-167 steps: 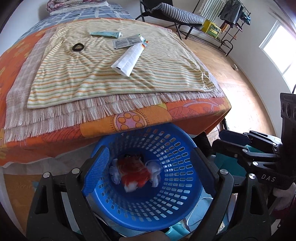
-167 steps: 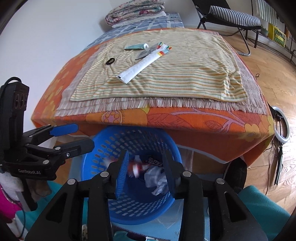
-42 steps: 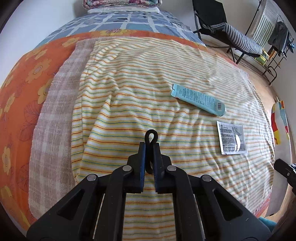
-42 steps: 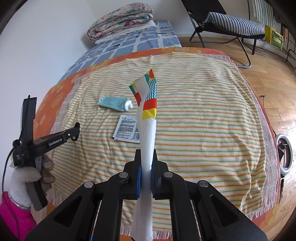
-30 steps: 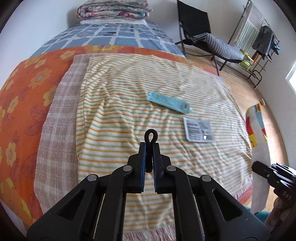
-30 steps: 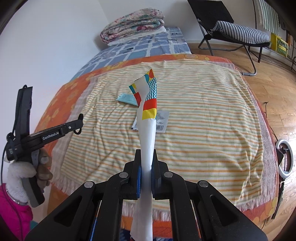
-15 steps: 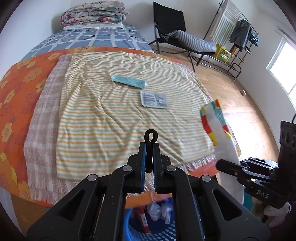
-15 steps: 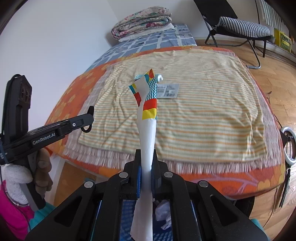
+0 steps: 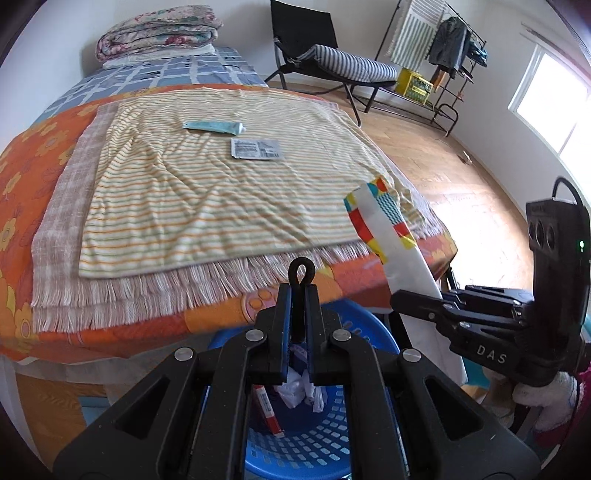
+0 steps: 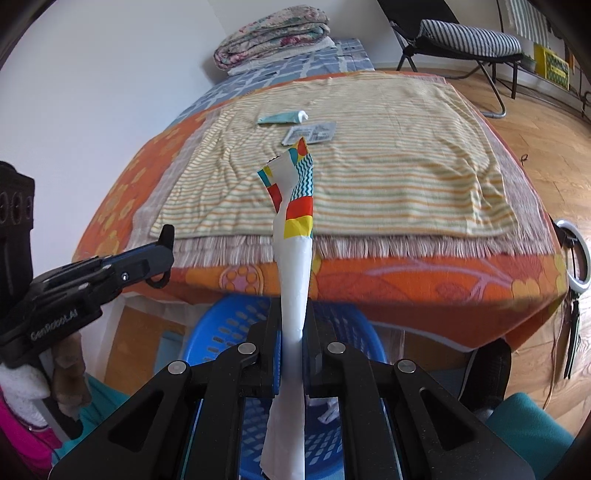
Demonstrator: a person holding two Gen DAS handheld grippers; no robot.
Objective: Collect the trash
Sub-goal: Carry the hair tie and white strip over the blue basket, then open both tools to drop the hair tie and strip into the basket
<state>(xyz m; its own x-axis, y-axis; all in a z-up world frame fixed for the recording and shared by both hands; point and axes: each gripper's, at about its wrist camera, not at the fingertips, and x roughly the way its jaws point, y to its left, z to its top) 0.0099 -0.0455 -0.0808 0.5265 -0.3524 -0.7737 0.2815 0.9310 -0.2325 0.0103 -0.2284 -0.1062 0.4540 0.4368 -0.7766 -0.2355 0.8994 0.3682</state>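
In the left wrist view my left gripper (image 9: 298,295) is shut on a small black hair loop (image 9: 301,271), above the blue basket (image 9: 354,310) at the bed's near edge. My right gripper (image 10: 293,310) is shut on a long white wrapper with a colourful end (image 10: 295,210), also over the blue basket (image 10: 229,317). That wrapper (image 9: 384,229) rises at the right of the left wrist view. The left gripper (image 10: 164,254) shows in the right wrist view with the loop (image 10: 159,283) hanging from it. A teal tube (image 9: 214,126) and a grey sachet (image 9: 256,148) lie on the striped towel (image 9: 184,206).
Crumpled white paper (image 9: 301,387) and a red-and-white tube (image 9: 267,410) lie in the basket. The bed's orange cover (image 9: 22,177) overhangs the basket. Folded blankets (image 9: 159,29), a black chair (image 9: 332,62), a clothes rack (image 9: 443,48) and a floor ring light (image 10: 574,254) stand around.
Both grippers have pulled back from over the bed to its near edge, each keeping its hold. The blue basket has come into view under them.
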